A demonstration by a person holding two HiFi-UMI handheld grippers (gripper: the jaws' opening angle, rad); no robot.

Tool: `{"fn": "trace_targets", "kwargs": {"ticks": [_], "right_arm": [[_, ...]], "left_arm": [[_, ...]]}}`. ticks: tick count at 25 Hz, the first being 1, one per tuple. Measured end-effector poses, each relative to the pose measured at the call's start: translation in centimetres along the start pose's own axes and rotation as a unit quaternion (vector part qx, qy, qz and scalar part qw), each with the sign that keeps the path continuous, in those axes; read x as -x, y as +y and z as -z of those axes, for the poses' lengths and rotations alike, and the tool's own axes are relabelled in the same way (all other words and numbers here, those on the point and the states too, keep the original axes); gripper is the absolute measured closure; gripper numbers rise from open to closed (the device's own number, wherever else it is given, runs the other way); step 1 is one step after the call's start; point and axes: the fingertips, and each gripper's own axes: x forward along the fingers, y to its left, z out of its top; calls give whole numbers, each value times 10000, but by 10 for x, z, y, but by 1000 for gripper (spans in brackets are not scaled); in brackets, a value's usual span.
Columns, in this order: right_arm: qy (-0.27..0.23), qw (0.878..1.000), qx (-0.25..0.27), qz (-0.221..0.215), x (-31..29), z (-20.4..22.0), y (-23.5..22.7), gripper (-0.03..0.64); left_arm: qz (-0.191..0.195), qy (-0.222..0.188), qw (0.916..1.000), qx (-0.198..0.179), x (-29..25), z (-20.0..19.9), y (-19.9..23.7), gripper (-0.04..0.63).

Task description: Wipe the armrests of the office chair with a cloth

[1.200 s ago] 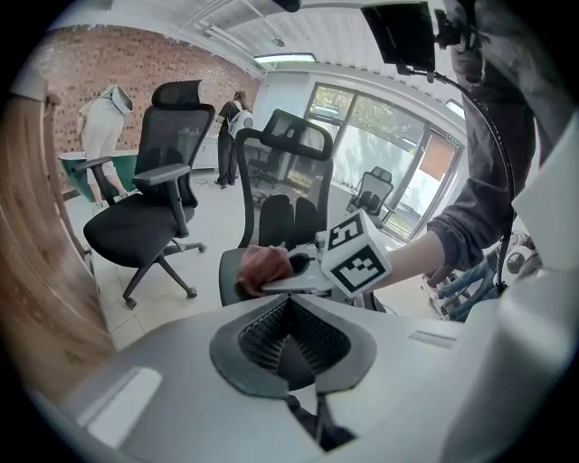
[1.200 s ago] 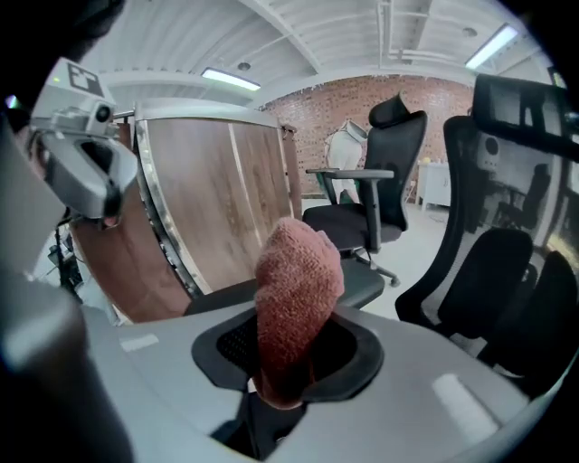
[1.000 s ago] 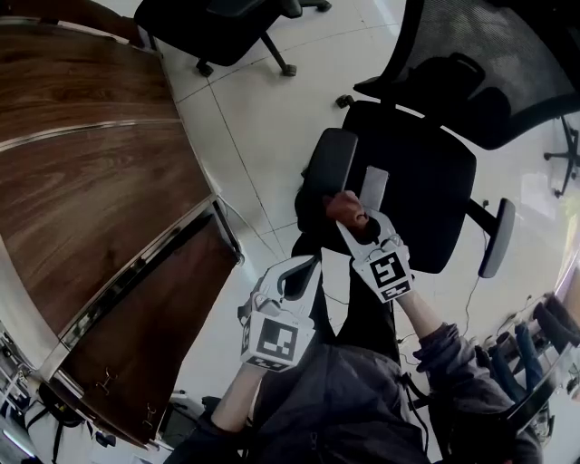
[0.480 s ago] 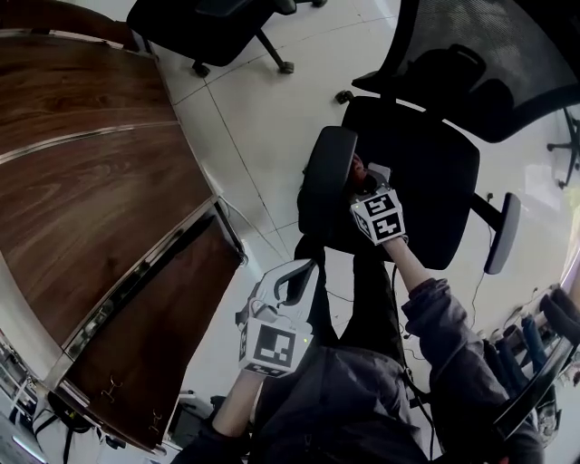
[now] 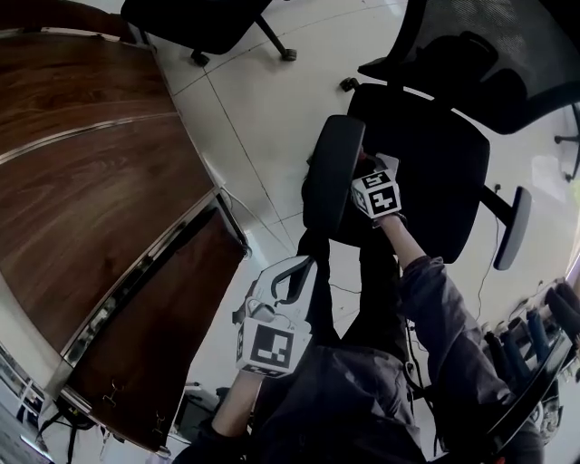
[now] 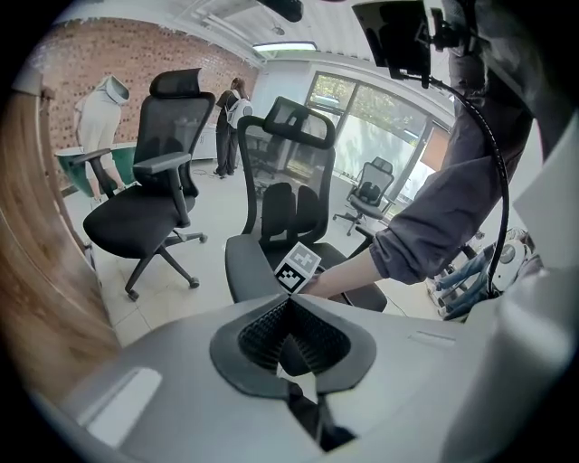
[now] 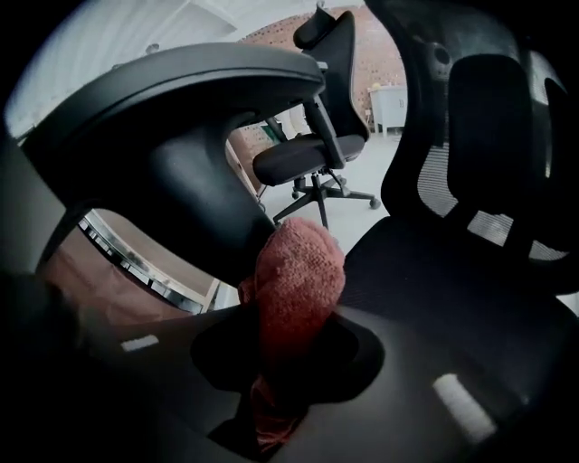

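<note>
A black office chair (image 5: 426, 172) with a mesh back stands in front of me. Its near armrest pad (image 5: 328, 172) is at the seat's left and the other armrest (image 5: 514, 227) at the far right. My right gripper (image 5: 366, 174) is beside the inner side of the near armrest, shut on a red cloth (image 7: 297, 276). In the right gripper view the armrest (image 7: 181, 99) looms just above and left of the cloth. My left gripper (image 5: 292, 276) hangs back near my body, shut with nothing in it (image 6: 291, 315). The cloth is hidden in the head view.
A curved wooden desk (image 5: 91, 181) fills the left. Another black office chair (image 5: 195, 18) stands beyond it, seen also in the left gripper view as a chair (image 6: 145, 203). White tiled floor (image 5: 254, 118) lies between desk and chair. A person (image 6: 235, 108) stands far off.
My right gripper has gone from above the seat's front edge forward to the inner side of the near armrest, carrying the cloth. The left gripper has stayed put.
</note>
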Motion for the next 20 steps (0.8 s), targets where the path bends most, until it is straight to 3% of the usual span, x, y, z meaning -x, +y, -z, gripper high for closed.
{"fn": "trace_targets", "kwargs": {"ticks": [13,20], "right_arm": [[-868,9949,-196,-485,93,-34,42,526],[-941,9939,-303,-497,87,-31,39,526]], "left_arm": [[70,-240,9995,-181,3,-26,-22,580],[61,-199,9996,-165,3,-22,-21,580]]}}
